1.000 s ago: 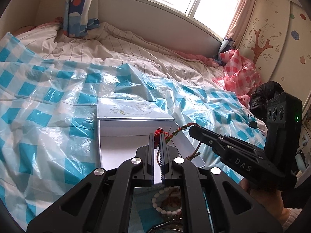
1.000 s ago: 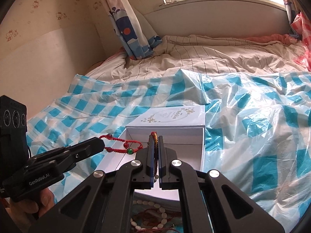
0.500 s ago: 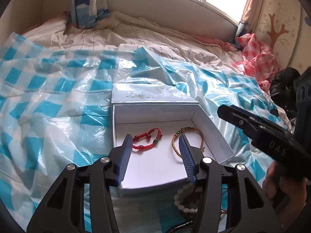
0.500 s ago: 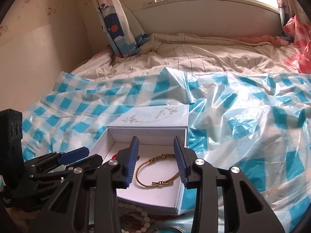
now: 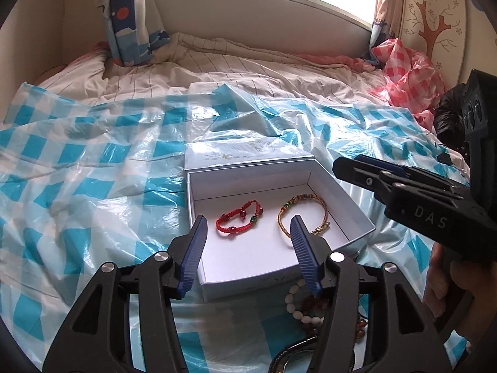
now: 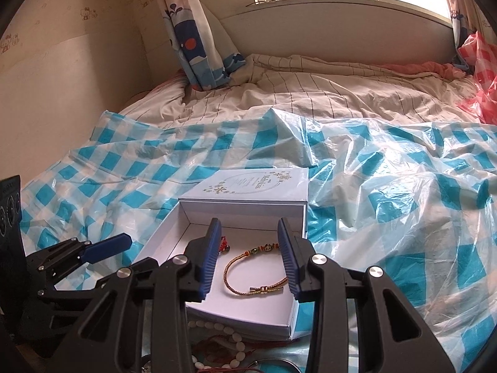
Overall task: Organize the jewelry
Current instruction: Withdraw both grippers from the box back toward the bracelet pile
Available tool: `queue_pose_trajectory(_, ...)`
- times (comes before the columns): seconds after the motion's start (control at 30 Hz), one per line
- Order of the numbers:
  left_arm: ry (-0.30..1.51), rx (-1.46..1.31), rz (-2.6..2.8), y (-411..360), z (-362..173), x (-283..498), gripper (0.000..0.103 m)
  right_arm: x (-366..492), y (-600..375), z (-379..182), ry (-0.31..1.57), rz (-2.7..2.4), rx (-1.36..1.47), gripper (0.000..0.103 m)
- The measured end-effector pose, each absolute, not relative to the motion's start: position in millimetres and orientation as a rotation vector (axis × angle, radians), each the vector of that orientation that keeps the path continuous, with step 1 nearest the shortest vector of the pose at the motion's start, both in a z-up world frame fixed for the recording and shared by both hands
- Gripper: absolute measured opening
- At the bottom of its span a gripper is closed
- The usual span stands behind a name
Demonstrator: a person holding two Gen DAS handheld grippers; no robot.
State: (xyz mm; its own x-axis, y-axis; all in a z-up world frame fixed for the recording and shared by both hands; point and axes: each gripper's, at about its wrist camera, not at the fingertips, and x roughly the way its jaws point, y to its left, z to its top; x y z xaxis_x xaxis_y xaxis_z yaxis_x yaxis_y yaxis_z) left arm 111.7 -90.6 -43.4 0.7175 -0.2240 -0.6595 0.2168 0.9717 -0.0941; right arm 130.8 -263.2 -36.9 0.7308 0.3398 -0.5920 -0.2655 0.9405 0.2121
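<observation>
Hovering over the open white box [image 5: 357,214], both grippers with jaws apart and nothing between the pads.

Left gripper [image 5: 247,227]: jaws have just been opening, now roughly half spread. Red bracelet [image 5: 239,221] lies flat on the box floor, framed between the two blue pads in the left wrist view but beyond and below the tips, not touched. Gold bracelet [image 5: 303,216] lies just right of it, its near edge partly hidden behind the right-hand pad; the two bracelets are apart, not overlapping.

Right gripper [image 6: 248,234]: jaws have just been opening, now parted moderately, narrower than the left. In the right wrist view the gold bracelet [image 6: 254,269] sits on the box floor between the pads and below them, clasp end toward the camera, beaded section at the far side. No pad contact visible. Red bracelet [image 6: 224,246] mostly hidden behind the left-hand pad, only a bit of it shows.

Right gripper also shows in the left wrist view at the right edge [image 5: 351,168], tip over the box's right wall, a hand [image 5: 447,283] on its grip.

Box lid [image 6: 254,183] is folded back flat behind the box, on the blue-checked plastic sheet [image 6: 388,186] spread over the bed.

More jewelry outside the box on the near side: white bead string [image 5: 298,301] and some dark red beads [image 5: 360,323], touching or just beside the front wall, partly hidden under the gripper frames.
</observation>
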Motion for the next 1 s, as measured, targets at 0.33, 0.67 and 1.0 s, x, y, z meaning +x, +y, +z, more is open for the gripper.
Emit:
queue_pose_trajectory(0.33, 0.730, -0.006, -0.229, -88.2, -43.5, 113.6, 0.058, 128.8, -257.8, -39.8, 0.680, 0.341, 0.095, 0.038)
queue_pose_trajectory(0.67, 0.730, 0.016, -0.226, -86.9, -46.4, 108.9, 0.060, 128.2, -256.8, -40.1, 0.681, 0.342, 0.093, 0.038)
queue_pose_trajectory(1.0, 0.731, 0.033, -0.225, -83.4, -46.0, 104.6, 0.064, 127.5, -256.3, -39.4, 0.680, 0.338, 0.091, 0.039)
